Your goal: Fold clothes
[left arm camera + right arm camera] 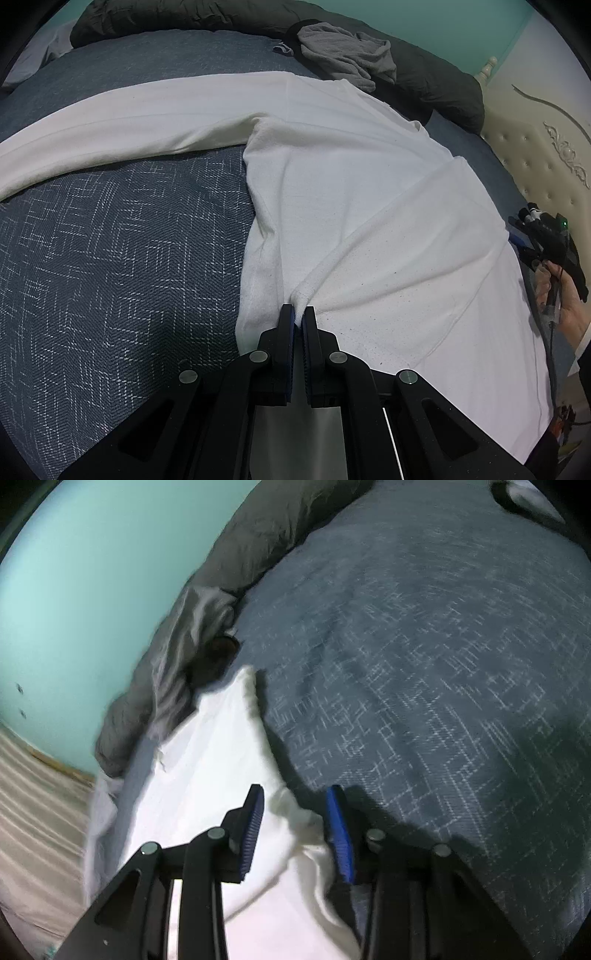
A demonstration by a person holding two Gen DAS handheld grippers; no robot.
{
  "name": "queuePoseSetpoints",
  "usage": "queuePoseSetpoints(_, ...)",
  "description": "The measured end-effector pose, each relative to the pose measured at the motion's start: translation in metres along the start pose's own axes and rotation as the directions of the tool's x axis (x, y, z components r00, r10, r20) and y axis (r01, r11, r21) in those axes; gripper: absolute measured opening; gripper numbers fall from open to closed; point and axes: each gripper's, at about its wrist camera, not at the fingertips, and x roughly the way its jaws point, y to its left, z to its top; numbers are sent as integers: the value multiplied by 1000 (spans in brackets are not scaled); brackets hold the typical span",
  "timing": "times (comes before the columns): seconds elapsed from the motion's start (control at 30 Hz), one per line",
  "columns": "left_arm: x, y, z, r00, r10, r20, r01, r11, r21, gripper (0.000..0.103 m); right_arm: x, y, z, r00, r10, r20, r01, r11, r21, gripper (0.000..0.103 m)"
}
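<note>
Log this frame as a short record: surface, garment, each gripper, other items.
surface: bed with blue-grey patterned cover
garment: white shirt spread flat, one sleeve stretched out sideways
left gripper: shut on a bunched shirt edge
right gripper: open, shirt fabric lying between its fingers, not pinched
other items: grey cloth and dark duvet at the far side of the bed
fold: not yet made

No readable text, label, brand or number anywhere.
</note>
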Motion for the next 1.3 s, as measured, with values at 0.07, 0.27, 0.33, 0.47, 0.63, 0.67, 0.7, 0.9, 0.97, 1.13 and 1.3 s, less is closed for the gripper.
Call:
queuePoseSetpoints(0.07,0,0,0,1000,-1,0,1,1000,0,4,-2,-4,-3,1000,-10,16,10,1000,23,5)
queuePoseSetpoints(0.27,-3,2,-2,1000,-4,0,4,1000,0,4,-11,-13,-8,998,20,52,-24,996,84,5)
queuePoseSetpoints(0.33,-2,3,-3,1000,-5,0,5,1000,-1,4,-14,-14,-7,998,21,56,-26,995,92,7)
queuePoseSetpoints(0.47,-4,4,-3,1000,-6,-1,6,1000,-2,4,-21,-11,-3,998,-58,23,57,998,23,18)
queuePoseSetpoints(0.63,-5,5,-3,1000,-4,-1,4,1000,-1,4,-14,6,-9,978,-195,-67,178,962,-205,25)
queuePoseSetpoints(0.67,-5,4,-3,1000,-3,-1,3,1000,0,4,-12,9,-11,975,-209,-78,185,953,-241,25)
queuePoseSetpoints(0.7,-5,4,-4,1000,-2,0,2,1000,0,4,-10,11,-13,973,-218,-79,190,944,-270,25)
queuePoseSetpoints(0.9,2,-1,1,1000,-1,-1,1,1000,0,4,6,32,-21,949,-310,-63,243,841,-484,26)
queuePoseSetpoints(0.97,4,-3,2,1000,0,-1,0,1000,1,4,10,41,-26,938,-344,-41,261,779,-570,26)
queuePoseSetpoints(1.13,2,-2,1,1000,-2,-1,2,1000,1,4,20,49,-26,922,-388,4,293,689,-663,26)
queuePoseSetpoints(1.3,2,-3,1,1000,-2,0,2,1000,0,4,25,55,-29,924,-380,30,286,638,-715,22)
